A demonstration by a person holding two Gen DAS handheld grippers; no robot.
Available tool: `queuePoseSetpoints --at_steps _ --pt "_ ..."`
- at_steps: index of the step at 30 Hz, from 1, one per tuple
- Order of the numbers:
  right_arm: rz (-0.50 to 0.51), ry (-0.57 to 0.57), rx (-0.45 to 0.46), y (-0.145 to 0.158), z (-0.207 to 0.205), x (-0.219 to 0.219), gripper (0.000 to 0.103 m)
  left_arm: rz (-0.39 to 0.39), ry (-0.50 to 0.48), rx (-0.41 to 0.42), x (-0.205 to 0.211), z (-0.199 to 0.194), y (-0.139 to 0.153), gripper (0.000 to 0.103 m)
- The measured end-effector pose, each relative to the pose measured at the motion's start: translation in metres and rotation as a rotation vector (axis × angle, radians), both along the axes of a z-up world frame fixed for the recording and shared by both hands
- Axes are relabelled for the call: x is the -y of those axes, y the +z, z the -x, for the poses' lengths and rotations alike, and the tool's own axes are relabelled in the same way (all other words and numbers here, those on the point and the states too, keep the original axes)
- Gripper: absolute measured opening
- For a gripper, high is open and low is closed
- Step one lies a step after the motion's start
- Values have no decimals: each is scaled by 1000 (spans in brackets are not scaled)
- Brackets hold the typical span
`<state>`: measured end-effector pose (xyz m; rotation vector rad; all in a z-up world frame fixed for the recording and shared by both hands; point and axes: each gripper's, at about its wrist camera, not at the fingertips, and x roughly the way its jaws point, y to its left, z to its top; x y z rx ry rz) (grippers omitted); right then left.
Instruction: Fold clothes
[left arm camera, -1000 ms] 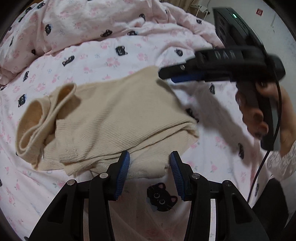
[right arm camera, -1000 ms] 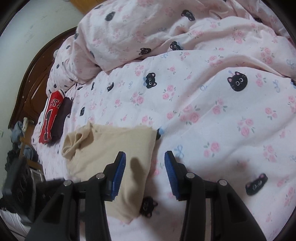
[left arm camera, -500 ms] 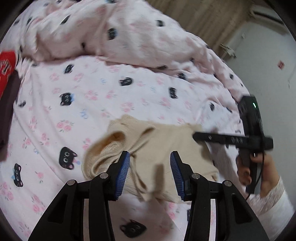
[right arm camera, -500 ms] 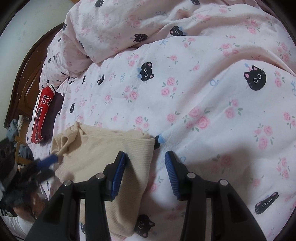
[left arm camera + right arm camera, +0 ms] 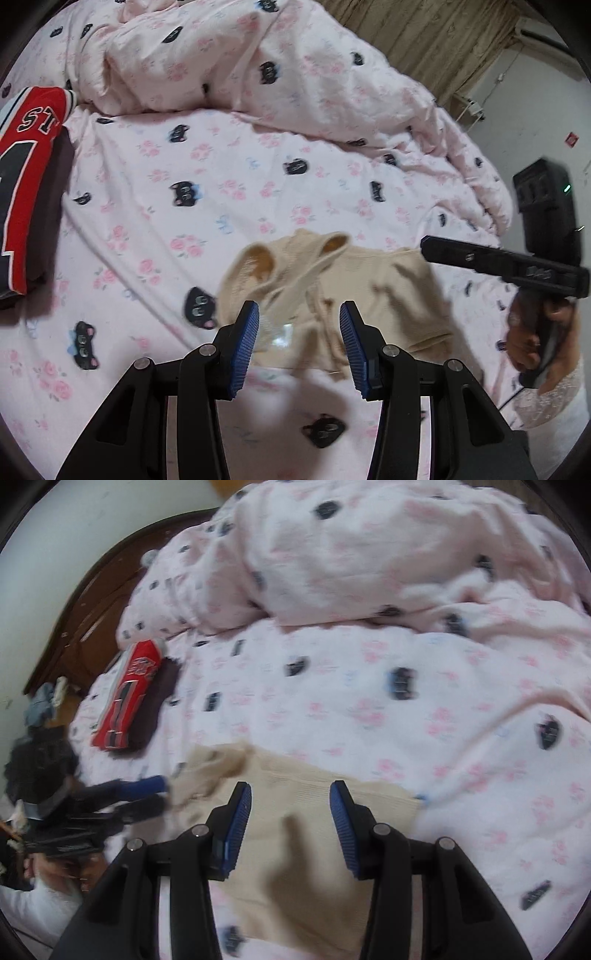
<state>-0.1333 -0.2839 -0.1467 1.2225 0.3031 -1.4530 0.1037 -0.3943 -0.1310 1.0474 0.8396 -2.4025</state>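
A beige knit top (image 5: pixel 369 291) lay folded on the bed (image 5: pixel 221 192), on a pink sheet printed with roses and black cat faces. Its rolled neck or sleeve openings faced the left side of the left wrist view, and a clear tag or sticker showed near its closest edge, though blur hid the details. The left gripper (image 5: pixel 298 339) hovered above the near edge of the top with its blue-padded fingers (image 5: pixel 244 341) spread apart and nothing between them. The right gripper (image 5: pixel 290 823) hung over the flat body of the top (image 5: pixel 295 849), its fingers (image 5: pixel 341 825) likewise parted and empty, and a soft shadow fell on the cloth below it. From the left wrist camera, the right gripper (image 5: pixel 480 256) reached in from the right as a dark bar, held by the person's hand (image 5: pixel 532 332) in a lacy white sleeve. From the right wrist camera, the left gripper (image 5: pixel 147 794) showed at the left edge of the top, blurred. A red folded jersey (image 5: pixel 26 177) with white lettering sat on a dark garment (image 5: pixel 155 709) well apart from the top, toward the wooden bed frame (image 5: pixel 85 620). A bunched pink duvet (image 5: pixel 258 62) in the same print lay heaped along the far side of the bed, and tan curtains (image 5: pixel 424 37) hung beyond it.
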Motion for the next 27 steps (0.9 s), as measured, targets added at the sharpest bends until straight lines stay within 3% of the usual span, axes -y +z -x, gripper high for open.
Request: queuePoseSetpoints --at_steps 5,9,17,24,27 --pt "-5 85 67 5 -32 37 46 45 6 81 6 -1 -11 41" --pt "-31 103 100 1 -48 64 46 35 -9 95 9 0 -16 41" --pt "-104 116 130 -18 -65 113 46 -92 15 155 21 -12 -36 41" --pt "-207 173 107 -48 -90 145 46 -122 23 164 22 -24 -37 41" --pt "-166 172 117 -35 -85 139 46 -109 29 113 21 -33 -22 41"
